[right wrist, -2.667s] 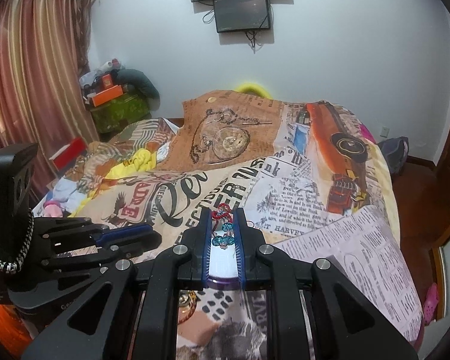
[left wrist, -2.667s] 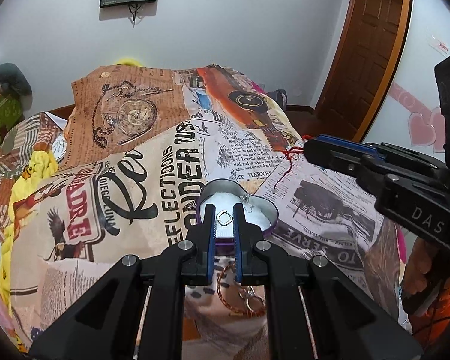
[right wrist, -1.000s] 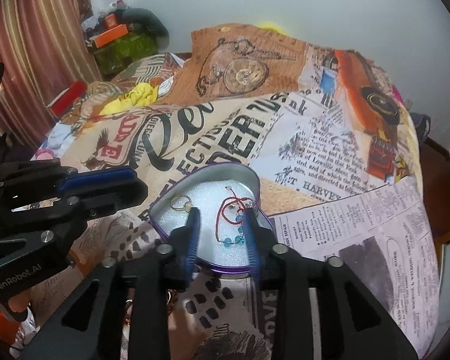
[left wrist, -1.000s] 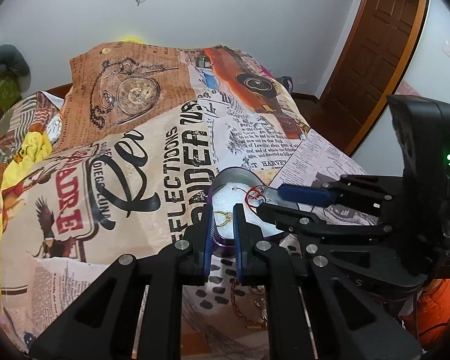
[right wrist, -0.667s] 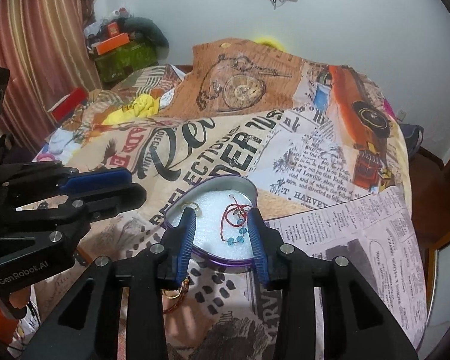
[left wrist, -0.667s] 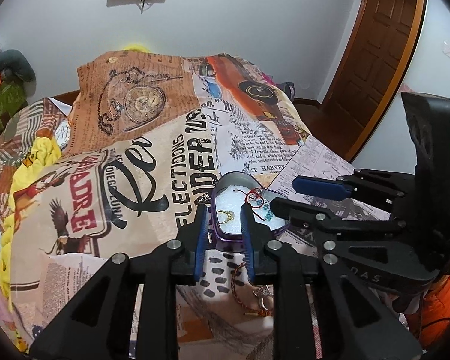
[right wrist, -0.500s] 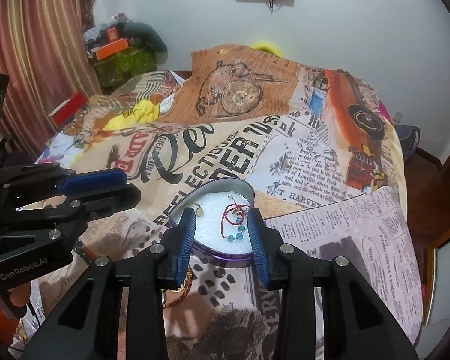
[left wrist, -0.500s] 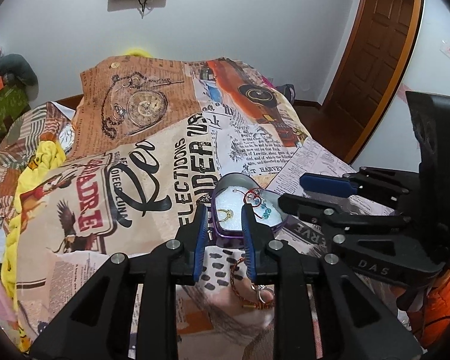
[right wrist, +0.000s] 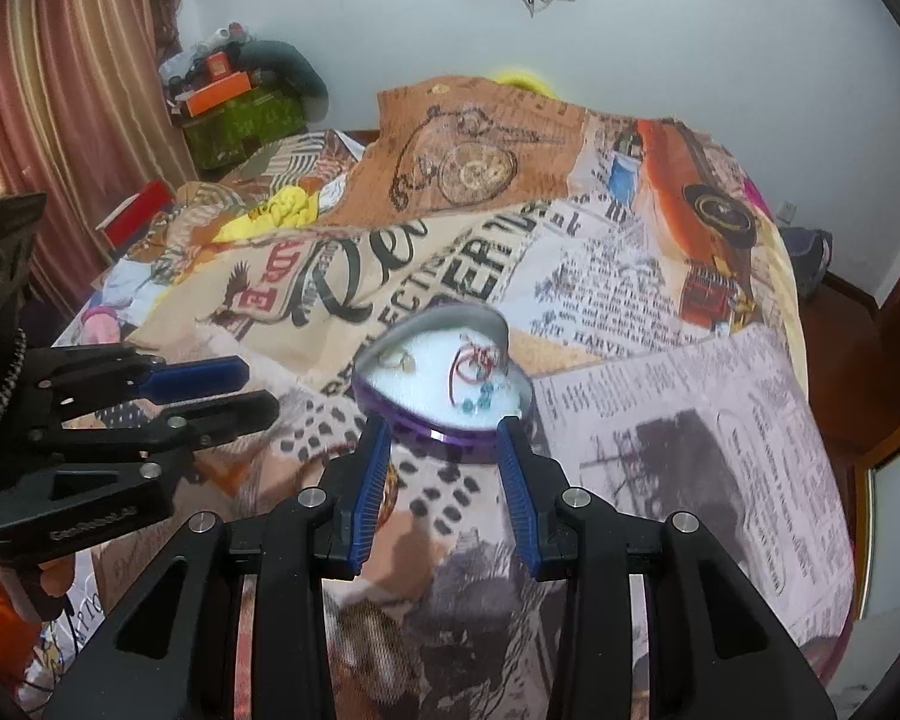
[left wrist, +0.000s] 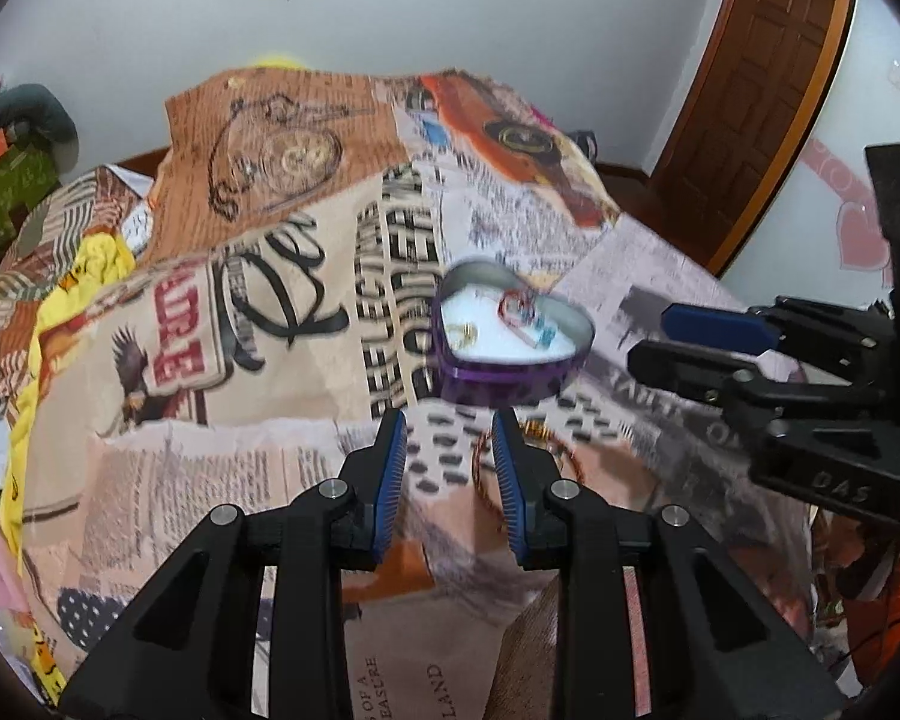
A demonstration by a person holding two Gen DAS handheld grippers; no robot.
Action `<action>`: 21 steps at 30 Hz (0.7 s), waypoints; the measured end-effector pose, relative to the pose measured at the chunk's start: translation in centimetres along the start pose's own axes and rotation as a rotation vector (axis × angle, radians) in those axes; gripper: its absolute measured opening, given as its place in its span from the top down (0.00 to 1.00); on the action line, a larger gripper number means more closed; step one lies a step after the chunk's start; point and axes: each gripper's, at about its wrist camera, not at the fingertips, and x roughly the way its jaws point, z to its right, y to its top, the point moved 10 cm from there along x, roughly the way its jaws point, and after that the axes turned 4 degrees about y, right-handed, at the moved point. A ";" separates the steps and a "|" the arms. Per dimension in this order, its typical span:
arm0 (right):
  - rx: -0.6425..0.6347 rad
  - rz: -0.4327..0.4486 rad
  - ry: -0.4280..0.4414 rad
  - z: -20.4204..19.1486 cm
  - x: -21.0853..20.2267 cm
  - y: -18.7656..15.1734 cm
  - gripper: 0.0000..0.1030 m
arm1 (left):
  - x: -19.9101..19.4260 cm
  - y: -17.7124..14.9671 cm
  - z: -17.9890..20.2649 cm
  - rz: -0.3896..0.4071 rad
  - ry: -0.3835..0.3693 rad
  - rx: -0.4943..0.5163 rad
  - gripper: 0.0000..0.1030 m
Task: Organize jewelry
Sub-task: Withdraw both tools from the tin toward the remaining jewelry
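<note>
A purple heart-shaped tin (left wrist: 498, 373) with a white lining lies on the printed bedspread; it also shows in the right wrist view (right wrist: 444, 414). Inside lie a gold ring (left wrist: 465, 333) (right wrist: 397, 360) and a red cord bracelet with blue beads (left wrist: 525, 318) (right wrist: 474, 375). A coppery chain bracelet (left wrist: 525, 450) lies on the cover in front of the tin. My left gripper (left wrist: 449, 429) is open and empty, just short of the tin above that bracelet. My right gripper (right wrist: 441, 429) is open and empty at the tin's near edge.
The bedspread (left wrist: 282, 300) covers a bed. A yellow cloth (right wrist: 288, 210) and boxes (right wrist: 240, 114) lie at the far left. A wooden door (left wrist: 744, 120) stands at the right. The cover is wrinkled near the tin.
The right gripper lowered the red bead bracelet into the tin and opened. The left gripper opened, leaving the ring in the tin. Both grippers drew back toward me.
</note>
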 end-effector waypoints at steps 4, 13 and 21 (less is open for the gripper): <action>0.018 -0.030 0.006 0.3 0.5 -1.2 0.67 | 1.6 -1.5 0.3 -0.049 -0.005 -0.003 0.72; 0.054 -0.067 0.022 0.9 1.0 -2.9 0.67 | 4.0 -2.7 1.0 -0.097 -0.004 0.021 0.81; 0.065 -0.075 0.037 0.9 1.1 -3.3 0.66 | 3.8 -2.1 1.4 -0.069 -0.013 0.036 0.99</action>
